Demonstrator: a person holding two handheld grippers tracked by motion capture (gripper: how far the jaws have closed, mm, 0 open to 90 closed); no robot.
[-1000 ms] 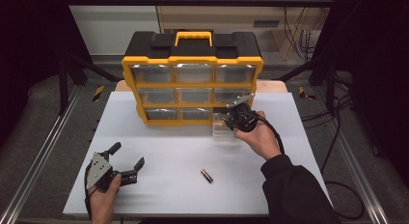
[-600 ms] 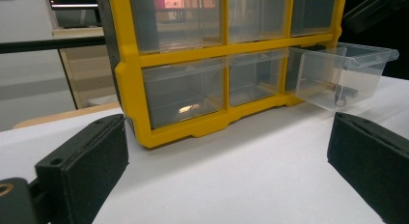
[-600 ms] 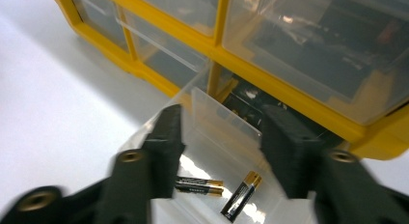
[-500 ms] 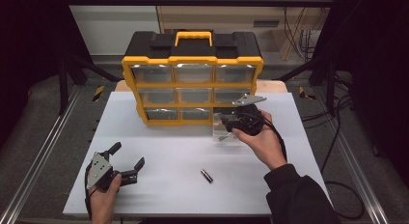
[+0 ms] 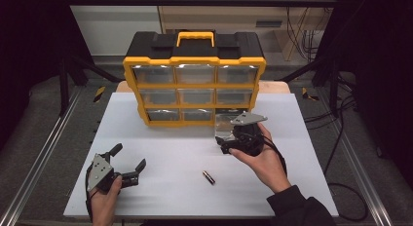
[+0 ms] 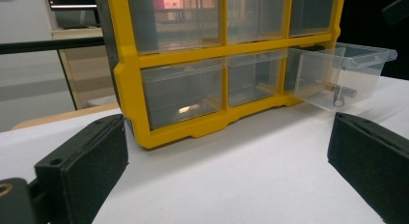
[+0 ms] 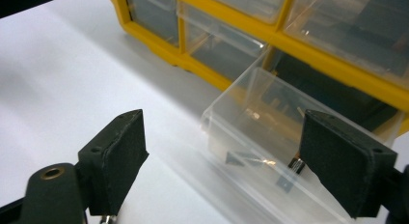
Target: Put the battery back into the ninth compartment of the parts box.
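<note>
A yellow-framed organizer (image 5: 195,87) with clear drawers stands at the back of the white table. Its bottom right drawer (image 5: 225,124) is pulled out, and small parts lie inside it (image 7: 260,132). A hand holds my right gripper (image 5: 221,144) just in front of that drawer. Its jaws are wide open and point left, with nothing between them (image 7: 226,156). A small battery (image 5: 208,177) lies on the table in front of it. My left gripper (image 5: 128,158) rests open near the front left. It faces the organizer (image 6: 125,84) and the pulled-out drawer (image 6: 337,74).
The white table top (image 5: 170,153) has free room between the two grippers. Metal rails run along both sides of the table. Cables trail on the floor at the right.
My right gripper has drawn back from the pulled-out drawer toward the person and turned its jaws leftward. The left gripper and the battery have not moved.
</note>
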